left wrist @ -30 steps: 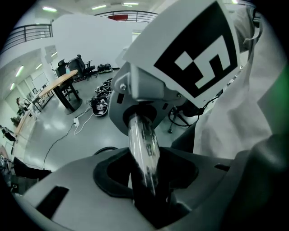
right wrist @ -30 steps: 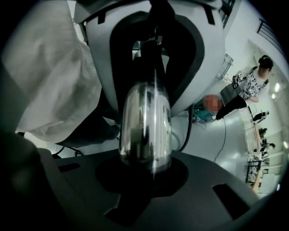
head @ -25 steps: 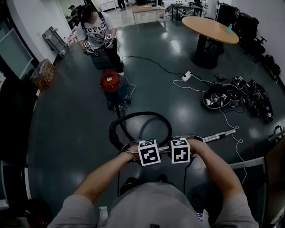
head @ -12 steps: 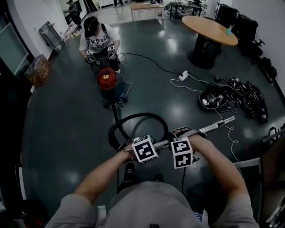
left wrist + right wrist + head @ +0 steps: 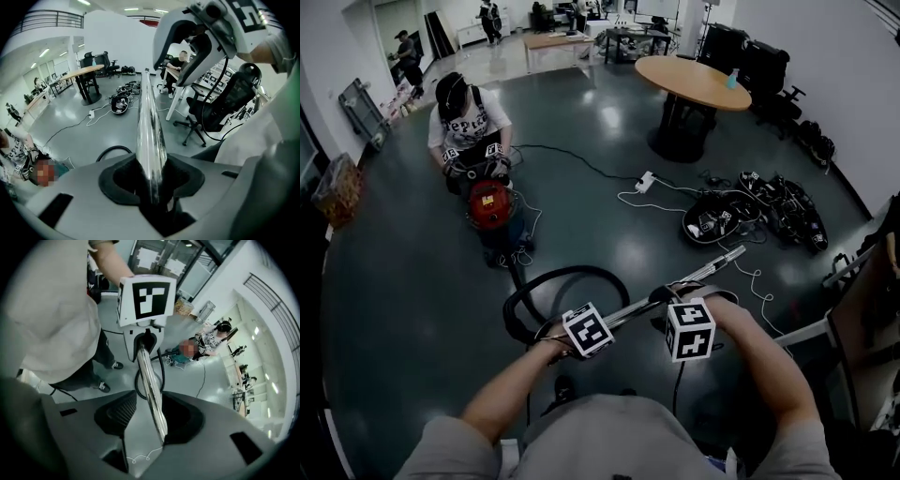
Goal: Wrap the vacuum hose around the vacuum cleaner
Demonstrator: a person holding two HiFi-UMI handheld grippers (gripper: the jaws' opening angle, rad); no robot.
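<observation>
A chrome vacuum wand (image 5: 712, 267) slants across the head view in front of me. My left gripper (image 5: 584, 328) is shut on the wand (image 5: 151, 126), its pads pressing both sides. My right gripper (image 5: 690, 330) sits further up the wand. Its jaws have just been opening: the wand (image 5: 151, 380) rests against one pad and floor shows in the gap at the other. The black hose (image 5: 572, 274) loops on the floor from the wand to the red vacuum cleaner (image 5: 490, 204). In the left gripper view my left gripper (image 5: 151, 183) faces the right one; the right gripper (image 5: 147, 420) looks back at it.
Another person (image 5: 469, 117) crouches behind the vacuum cleaner holding grippers. A round wooden table (image 5: 694, 82) stands at the back. A power strip (image 5: 645, 180), white cables and a pile of dark gear (image 5: 750, 211) lie at right. A black office chair (image 5: 225, 103) stands near me.
The two grippers have drawn apart along the wand, the left one sliding left in view and the right one rising. The wand now slants more steeply. My head view has shifted right.
</observation>
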